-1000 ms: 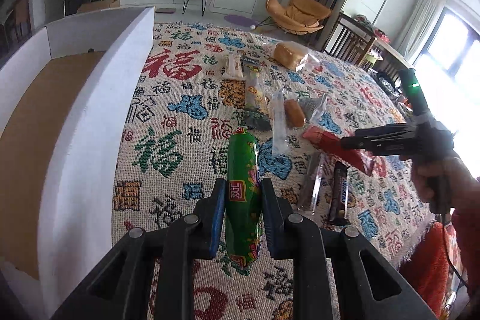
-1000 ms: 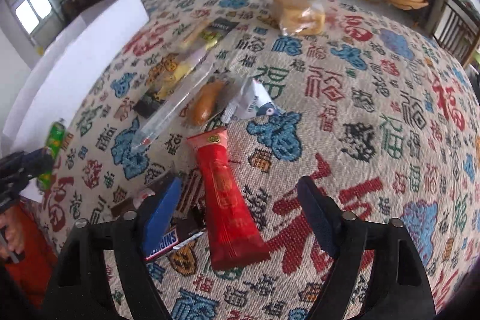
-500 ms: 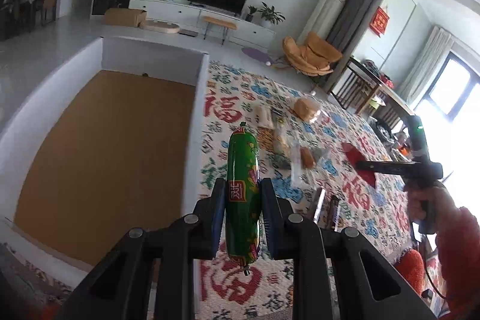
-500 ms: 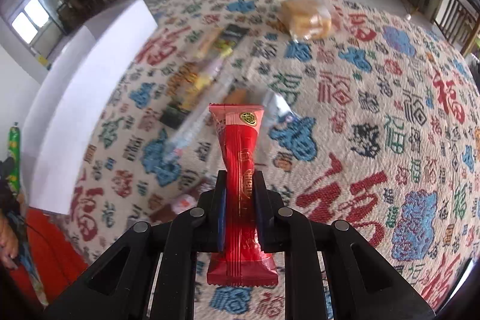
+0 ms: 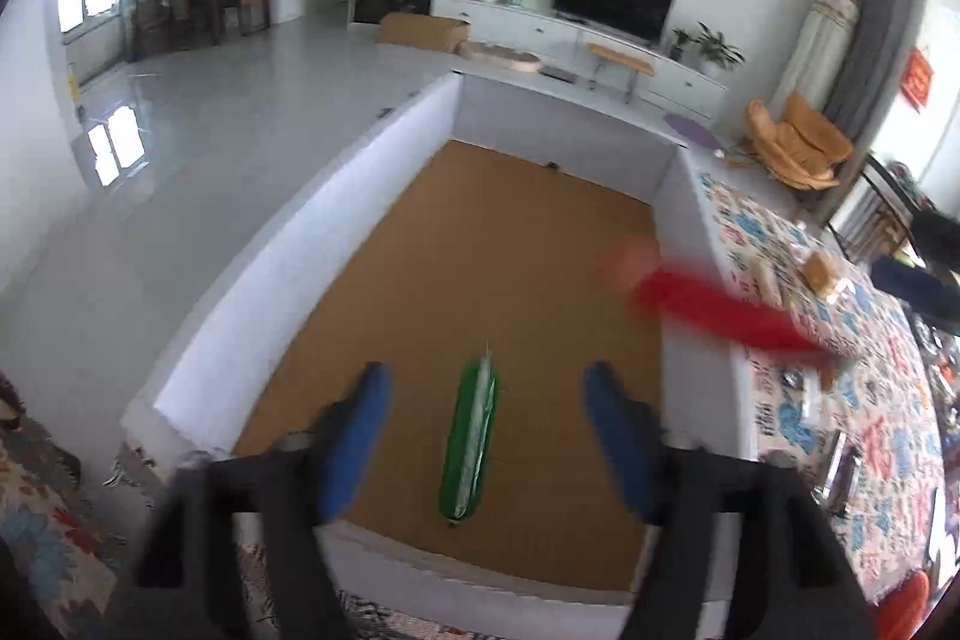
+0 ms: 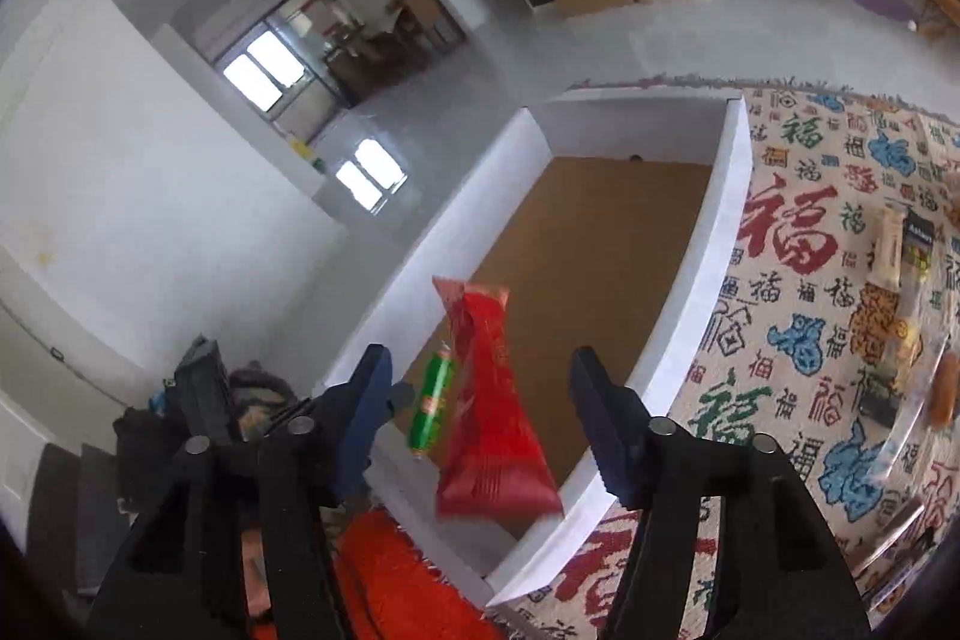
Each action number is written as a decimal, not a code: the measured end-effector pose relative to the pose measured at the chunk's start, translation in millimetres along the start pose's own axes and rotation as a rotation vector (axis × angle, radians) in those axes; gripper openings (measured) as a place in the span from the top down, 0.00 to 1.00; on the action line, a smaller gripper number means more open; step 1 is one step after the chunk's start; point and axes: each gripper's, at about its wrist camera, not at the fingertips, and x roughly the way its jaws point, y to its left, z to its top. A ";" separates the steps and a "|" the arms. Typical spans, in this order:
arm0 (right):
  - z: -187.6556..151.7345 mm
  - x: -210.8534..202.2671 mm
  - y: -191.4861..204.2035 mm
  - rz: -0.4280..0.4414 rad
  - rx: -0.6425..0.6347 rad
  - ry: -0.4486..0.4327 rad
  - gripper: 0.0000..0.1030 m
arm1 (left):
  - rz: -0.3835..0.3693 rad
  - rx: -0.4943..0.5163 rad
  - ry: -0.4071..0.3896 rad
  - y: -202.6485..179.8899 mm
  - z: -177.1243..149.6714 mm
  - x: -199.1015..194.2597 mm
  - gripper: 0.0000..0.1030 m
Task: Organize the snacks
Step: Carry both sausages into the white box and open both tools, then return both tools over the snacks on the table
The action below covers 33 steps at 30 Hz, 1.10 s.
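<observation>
White box [image 5: 384, 196] with a brown floor holds my shiny green sausage stick [image 5: 470, 445]. Both my jaws gape wide. Light, slippery red wrapper [image 6: 489, 400] seems mid-drop, blurry; pinch the rest mid-body.

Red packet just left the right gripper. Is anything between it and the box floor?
Nothing visible blocks it. The red packet is over the open white box, between the spread fingers of the right gripper. The green sausage sits beside its path on the brown floor, under the open left gripper.
</observation>
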 end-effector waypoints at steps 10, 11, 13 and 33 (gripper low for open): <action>-91.7 -97.9 -176.0 -0.574 0.033 -0.101 0.32 | -0.132 0.047 -0.135 -42.0 -13.8 -19.8 0.22; -105.3 -111.7 -198.6 -0.650 0.046 -0.103 0.32 | -0.176 0.064 -0.145 -56.5 -17.2 -23.3 0.22; -129.4 -137.8 -239.6 -0.783 0.079 -0.117 0.32 | -0.263 0.102 -0.145 -88.5 -26.0 -30.4 0.16; -202.9 -193.9 -358.5 -0.919 0.266 -0.158 0.18 | -0.274 0.400 0.171 -301.6 -129.2 126.4 0.03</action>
